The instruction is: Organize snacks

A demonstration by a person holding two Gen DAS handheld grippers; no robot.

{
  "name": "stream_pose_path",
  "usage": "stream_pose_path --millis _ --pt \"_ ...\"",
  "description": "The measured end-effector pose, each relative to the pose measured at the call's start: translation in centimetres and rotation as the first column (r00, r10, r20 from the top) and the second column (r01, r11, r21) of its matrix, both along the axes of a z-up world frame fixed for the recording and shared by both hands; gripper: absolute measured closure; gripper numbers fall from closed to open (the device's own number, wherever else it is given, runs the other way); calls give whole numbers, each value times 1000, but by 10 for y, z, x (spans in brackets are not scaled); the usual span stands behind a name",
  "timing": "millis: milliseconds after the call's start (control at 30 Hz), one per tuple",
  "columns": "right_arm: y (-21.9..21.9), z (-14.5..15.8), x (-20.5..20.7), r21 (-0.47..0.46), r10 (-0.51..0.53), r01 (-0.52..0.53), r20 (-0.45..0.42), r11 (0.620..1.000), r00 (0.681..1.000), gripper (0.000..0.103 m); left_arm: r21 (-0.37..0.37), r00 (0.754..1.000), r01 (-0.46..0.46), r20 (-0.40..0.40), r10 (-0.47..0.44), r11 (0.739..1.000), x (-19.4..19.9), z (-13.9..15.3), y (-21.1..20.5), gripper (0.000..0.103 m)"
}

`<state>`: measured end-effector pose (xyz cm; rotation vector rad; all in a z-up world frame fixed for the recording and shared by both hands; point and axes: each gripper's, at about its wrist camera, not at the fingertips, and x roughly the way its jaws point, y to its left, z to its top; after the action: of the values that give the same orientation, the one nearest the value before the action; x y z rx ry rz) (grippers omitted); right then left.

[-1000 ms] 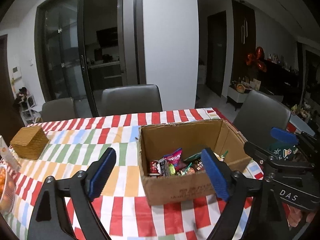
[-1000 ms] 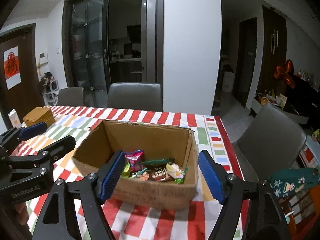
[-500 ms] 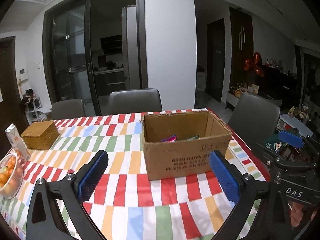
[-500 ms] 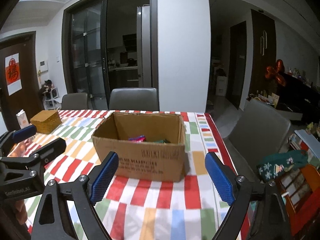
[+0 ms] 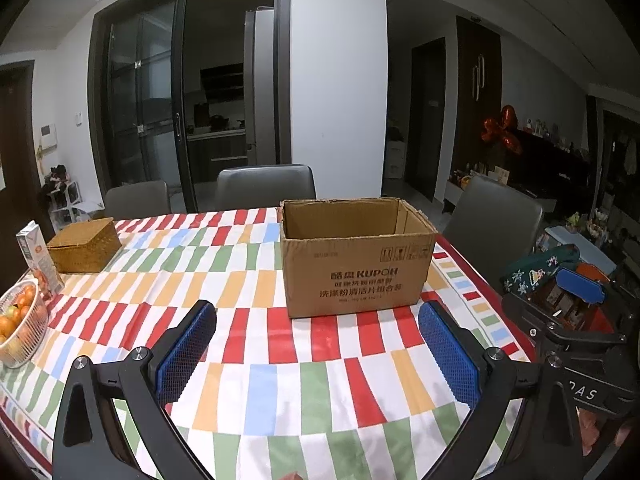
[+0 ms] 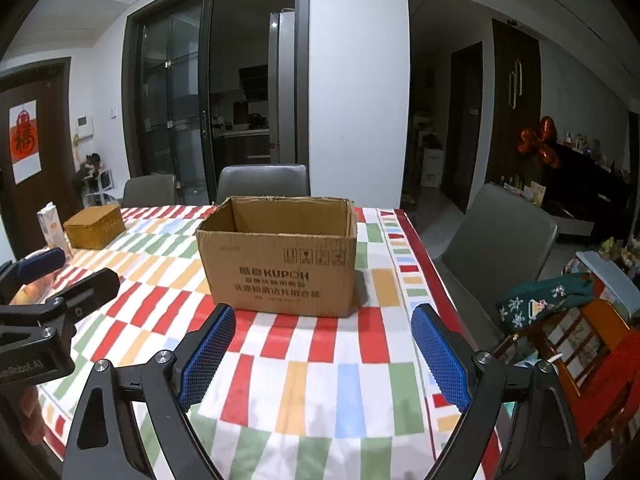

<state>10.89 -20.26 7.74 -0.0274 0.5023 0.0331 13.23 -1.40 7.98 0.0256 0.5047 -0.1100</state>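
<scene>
An open brown cardboard box [image 5: 356,268] printed KUPOH stands on the striped tablecloth; it also shows in the right wrist view [image 6: 280,264]. The snacks inside it are hidden behind its front wall. My left gripper [image 5: 318,354] is open and empty, low over the near part of the table, well short of the box. My right gripper [image 6: 322,354] is open and empty, also short of the box. The right gripper shows at the right edge of the left wrist view [image 5: 568,312], and the left gripper at the left edge of the right wrist view [image 6: 56,280].
A woven box [image 5: 84,246], a carton [image 5: 38,254] and a bowl of oranges [image 5: 20,326] stand at the table's left end. Grey chairs [image 5: 266,186] stand behind and to the right [image 6: 500,240]. A cluttered stand [image 6: 568,320] is off the right edge.
Both grippers have pulled back and dropped lower from above the box. The snacks seen inside the box earlier are now hidden by its front wall. Both stay open.
</scene>
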Motion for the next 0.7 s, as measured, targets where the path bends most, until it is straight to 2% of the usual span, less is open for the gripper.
stream_pose_path --millis 700 --pt "-6 -3 -29 16 14 -14 8 1000 1000 13 44 1000 1 12 -2 999 -28 -2 -6 0"
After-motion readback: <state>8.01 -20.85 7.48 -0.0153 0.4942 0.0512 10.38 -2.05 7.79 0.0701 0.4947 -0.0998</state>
